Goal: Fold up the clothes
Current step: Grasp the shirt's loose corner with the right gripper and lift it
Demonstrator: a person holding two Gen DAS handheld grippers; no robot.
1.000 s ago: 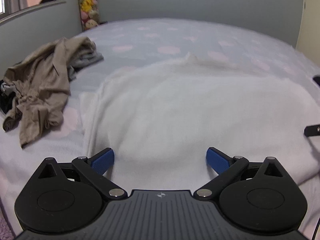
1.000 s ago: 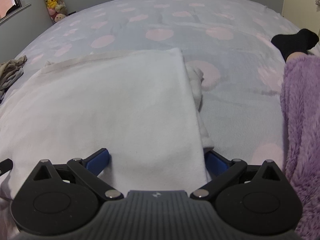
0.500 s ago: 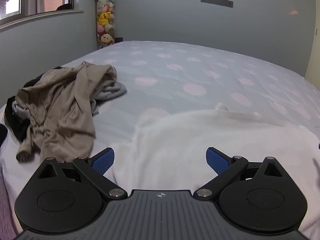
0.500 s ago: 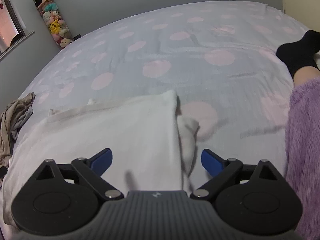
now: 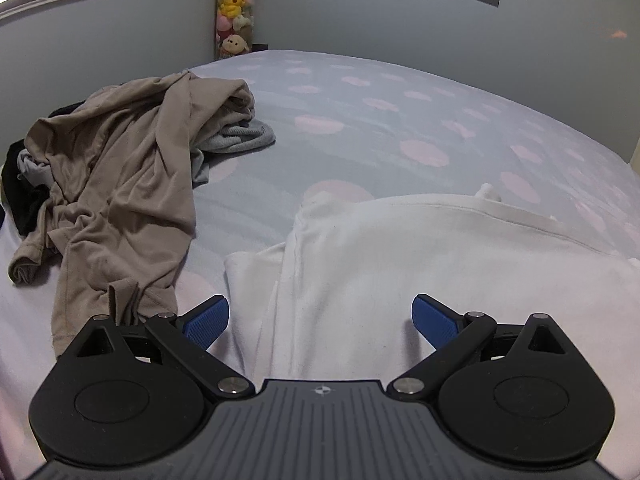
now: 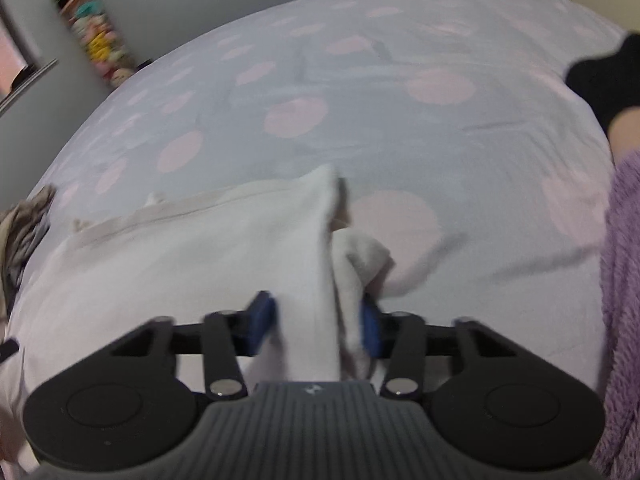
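On the near part of the bed (image 5: pixel 400 92), right under both grippers, lies the white garment (image 5: pixel 420 264), already doubled over w/ a hem band running along its far edge. It looks soft, thick-ish and limp, prob. light; it'll sag and bunch wherever it isn't supported, so corners and layered edges are the best hold, not the flat middle. Its long axis runs side to side across both views, hem facing away toward the far wall. The right gripper (image 6: pixel 316 324) sits at the garment's right edge, jaws closing w/ the bunched layers between them; pads look about touching the cloth, though blur makes a firm grip hard to call. The left gripper (image 5: pixel 320 320) hovers over the garment's left part, jaws wide apart, holding nothing, cloth lying below. Further left on the bed, apart from the white piece, a beige garment (image 5: pixel 120 184) heaps over grey and dark items. At far right, a purple fleece (image 6: pixel 624 300) and a black sock (image 6: pixel 600 76).
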